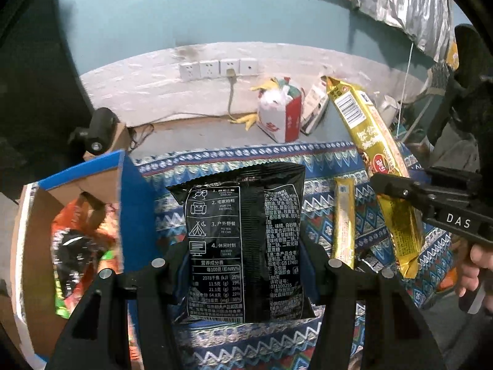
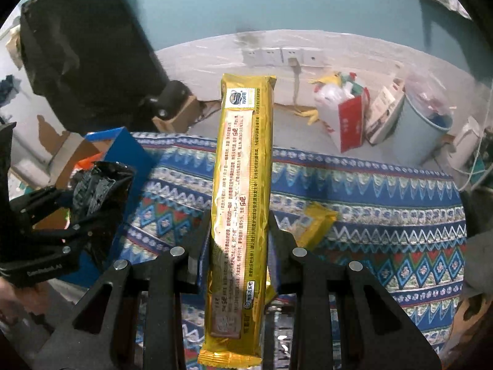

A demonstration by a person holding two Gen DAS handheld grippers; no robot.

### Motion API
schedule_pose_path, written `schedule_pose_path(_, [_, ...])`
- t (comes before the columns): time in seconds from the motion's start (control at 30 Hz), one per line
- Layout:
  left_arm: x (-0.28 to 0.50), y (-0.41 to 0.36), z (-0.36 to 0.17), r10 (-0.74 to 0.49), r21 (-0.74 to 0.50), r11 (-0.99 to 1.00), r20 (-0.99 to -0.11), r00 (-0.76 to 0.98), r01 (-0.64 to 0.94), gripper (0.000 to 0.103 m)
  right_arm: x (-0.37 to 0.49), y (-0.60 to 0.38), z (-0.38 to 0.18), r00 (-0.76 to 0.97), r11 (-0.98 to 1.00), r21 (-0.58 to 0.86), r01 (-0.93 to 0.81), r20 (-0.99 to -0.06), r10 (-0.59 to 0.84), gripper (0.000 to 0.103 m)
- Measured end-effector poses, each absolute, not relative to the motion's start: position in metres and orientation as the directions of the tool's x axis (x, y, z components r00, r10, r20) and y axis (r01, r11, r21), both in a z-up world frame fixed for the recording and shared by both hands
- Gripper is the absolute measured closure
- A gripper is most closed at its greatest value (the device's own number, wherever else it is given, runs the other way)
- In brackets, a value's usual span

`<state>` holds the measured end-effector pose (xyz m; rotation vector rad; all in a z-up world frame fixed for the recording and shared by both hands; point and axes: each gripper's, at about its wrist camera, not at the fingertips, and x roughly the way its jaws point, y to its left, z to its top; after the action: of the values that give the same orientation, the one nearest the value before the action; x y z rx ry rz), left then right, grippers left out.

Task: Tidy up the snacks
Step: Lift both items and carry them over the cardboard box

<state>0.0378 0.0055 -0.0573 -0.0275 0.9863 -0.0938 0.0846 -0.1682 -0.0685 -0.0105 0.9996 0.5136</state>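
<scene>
My left gripper (image 1: 243,259) is shut on a black snack bag (image 1: 243,240) with white print, held upright over the patterned cloth. It also shows in the right wrist view (image 2: 98,185). My right gripper (image 2: 240,234) is shut on a long gold biscuit pack (image 2: 240,191), held upright; it shows in the left wrist view (image 1: 379,160) too. A blue cardboard box (image 1: 129,203) holding orange and black snack bags (image 1: 77,246) stands to the left. A small gold bar (image 1: 343,222) lies on the cloth.
The blue patterned cloth (image 2: 385,203) covers the work surface. Behind it are a red-and-white bag (image 1: 282,114), a wall socket strip (image 1: 218,67), a pale blue bin (image 2: 422,132) and a black bag (image 2: 83,52) at the left.
</scene>
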Motion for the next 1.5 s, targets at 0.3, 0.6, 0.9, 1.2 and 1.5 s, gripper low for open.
schedule_pose_path(0.3, [0.016, 0.043, -0.041, -0.075, -0.081, 0.997, -0.811, 0.58, 0.015, 0.045, 0.079, -0.127, -0.063, 0.411, 0.854, 0.211, -0.476, -0.805, 0.428, 0.074])
schedule_pose_path(0.6, [0.003, 0.078, -0.037, -0.026, -0.073, 0.996, -0.799, 0.601, -0.053, 0.045, 0.08, -0.084, -0.059, 0.385, 0.824, 0.216, -0.524, -0.803, 0.455, 0.074])
schedule_pose_path(0.9, [-0.015, 0.128, -0.039, 0.014, -0.091, 0.985, -0.796, 0.605, -0.143, 0.045, 0.081, -0.029, -0.057, 0.348, 0.782, 0.233, -0.578, -0.796, 0.494, 0.074])
schedule_pose_path(1.2, [-0.033, 0.178, -0.048, 0.08, -0.09, 0.964, -0.8, 0.594, -0.251, 0.045, 0.079, 0.035, -0.057, 0.298, 0.731, 0.256, -0.633, -0.791, 0.535, 0.074])
schedule_pose_path(1.5, [-0.044, 0.219, -0.057, 0.137, -0.074, 0.941, -0.811, 0.568, -0.332, 0.044, 0.077, 0.08, -0.06, 0.248, 0.69, 0.291, -0.662, -0.784, 0.569, 0.074])
